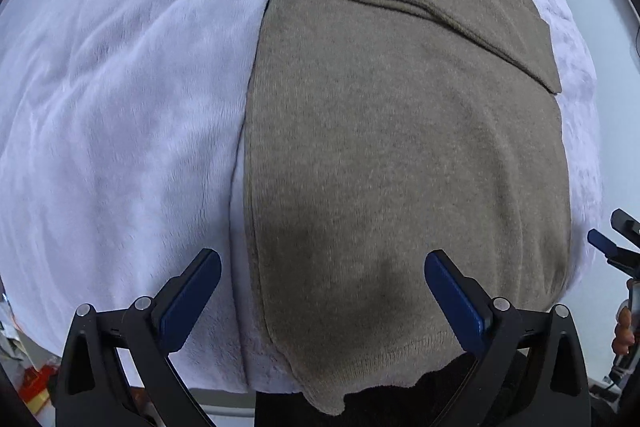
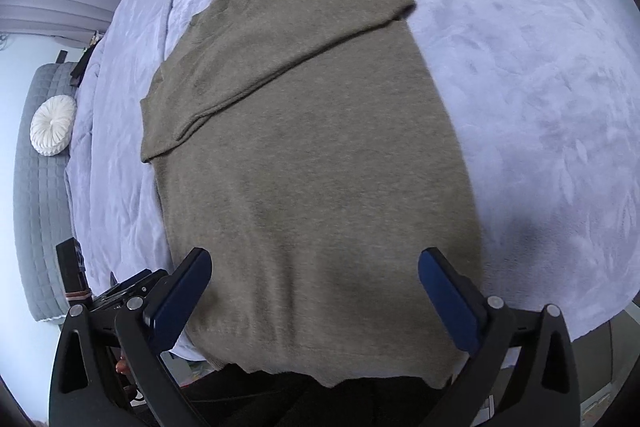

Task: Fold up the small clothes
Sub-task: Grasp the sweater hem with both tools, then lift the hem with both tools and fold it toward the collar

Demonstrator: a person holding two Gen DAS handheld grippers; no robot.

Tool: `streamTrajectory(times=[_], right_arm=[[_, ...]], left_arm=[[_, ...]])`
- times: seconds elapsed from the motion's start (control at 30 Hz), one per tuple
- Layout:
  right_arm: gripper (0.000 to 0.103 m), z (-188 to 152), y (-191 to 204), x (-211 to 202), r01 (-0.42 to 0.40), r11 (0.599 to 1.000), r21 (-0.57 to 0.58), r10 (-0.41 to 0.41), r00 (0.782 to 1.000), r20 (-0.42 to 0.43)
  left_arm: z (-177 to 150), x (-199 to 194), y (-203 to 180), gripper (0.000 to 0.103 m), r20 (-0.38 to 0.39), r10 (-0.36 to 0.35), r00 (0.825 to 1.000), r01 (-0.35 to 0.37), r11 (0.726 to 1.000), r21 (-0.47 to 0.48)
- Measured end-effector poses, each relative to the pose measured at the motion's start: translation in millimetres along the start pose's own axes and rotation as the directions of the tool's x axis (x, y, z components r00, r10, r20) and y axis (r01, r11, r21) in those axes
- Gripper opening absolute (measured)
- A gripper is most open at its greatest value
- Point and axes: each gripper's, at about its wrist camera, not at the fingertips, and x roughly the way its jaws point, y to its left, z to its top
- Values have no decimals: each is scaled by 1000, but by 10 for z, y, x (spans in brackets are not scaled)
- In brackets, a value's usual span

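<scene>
2 tools, left tool (image 1: 322, 291) and right tool (image 2: 314, 287), hover released over the sweater's (image 1: 400, 147) near hem. Its long axis runs straight away across the bed (image 1: 120, 107).

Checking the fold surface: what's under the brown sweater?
The sweater lies flat on a pale lavender fleece blanket, which shows on both sides. Its hem hangs over the near edge. Whatever is beneath the blanket is covered. Both grippers are open above the hem.

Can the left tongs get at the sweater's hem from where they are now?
Probably yes. The left tongs are open just above the sweater, whose hem hangs over the bed edge below them, with nothing in between.
</scene>
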Motion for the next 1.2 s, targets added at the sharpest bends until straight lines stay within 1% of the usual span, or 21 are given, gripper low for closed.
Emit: streamTrajectory(times=[0.1, 0.2, 0.3, 0.4, 0.47, 0.5, 0.53, 0.6, 0.67, 0.73, 0.77, 0.8, 0.83, 0.87, 0.9, 0.93, 0.97, 1.0, 1.03, 1.13, 1.2], right_arm=[[103, -75, -394, 41, -6, 999, 44, 9, 998, -58], [103, -181, -719, 167, 7, 997, 72, 2, 991, -131], [103, -319, -918, 337, -54, 991, 120, 78, 976, -204], [103, -435, -883, 450, -154, 980, 125, 181, 950, -254], [103, -507, -775, 510, -236, 966, 106, 257, 919, -299], [103, -539, -715, 533, -270, 959, 91, 285, 904, -320], [103, -561, -660, 545, -288, 955, 73, 296, 895, -333], [103, -597, -607, 566, -315, 947, 56, 315, 885, -342], [103, -594, -637, 568, -335, 939, 77, 340, 878, -337], [103, -590, -685, 579, -344, 933, 103, 358, 873, -331], [99, -584, -722, 574, -342, 932, 116, 361, 873, -329], [97, -583, -751, 578, -341, 931, 132, 366, 872, -326], [88, -572, -771, 579, -337, 930, 145, 367, 871, -326], [73, -570, -790, 601, -329, 931, 160, 365, 871, -329], [64, -576, -819, 630, -310, 935, 173, 352, 872, -341], [47, -585, -844, 656, -285, 941, 182, 333, 875, -351], [32, -597, -867, 681, -267, 945, 190, 320, 875, -363], [24, -607, -878, 694, -262, 945, 194, 317, 874, -367], [14, -610, -882, 689, -264, 945, 193, 319, 876, -363], [12, -578, -840, 581, -346, 915, 206, 396, 864, -311], [12, -524, -776, 457, -421, 881, 216, 466, 849, -247]], left_arm=[[-222, 210, 43, 102, -61, -61, 996, 57, 996, -67], [-404, 365, 25, 102, -96, -111, 989, 100, 988, -116], [-493, 414, -51, 102, -86, -102, 991, 93, 990, -110], [-517, 394, -116, 102, -90, -174, 981, 161, 978, -136], [-530, 387, -115, 102, -91, -242, 966, 224, 959, -173], [-538, 389, -109, 102, -92, -257, 962, 238, 954, -184], [-554, 399, -96, 102, -91, -268, 959, 247, 949, -198], [-593, 431, -64, 102, -90, -282, 955, 257, 941, -220], [-651, 470, -49, 102, -94, -298, 950, 268, 932, -243], [-686, 442, -75, 100, -94, -311, 946, 282, 930, -237], [-707, 424, -92, 96, -96, -317, 944, 289, 930, -229], [-723, 400, -86, 86, -104, -314, 944, 286, 933, -219], [-744, 400, -122, 75, -115, -299, 947, 271, 940, -206], [-732, 412, -174, 69, -124, -287, 950, 260, 946, -195], [-723, 400, -168, 52, -133, -281, 950, 255, 949, -185], [-731, 410, -174, 34, -143, -281, 949, 253, 950, -183], [-736, 417, -166, 26, -148, -306, 940, 277, 942, -191], [-749, 408, -154, 17, -146, -338, 930, 306, 930, -202], [-743, 382, -141, 17, -136, -370, 919, 338, 917, -210], [-652, 223, -164, 17, -104, -442, 891, 423, 891, -166], [-526, 93, -192, 17, -88, -469, 879, 457, 880, -126]])
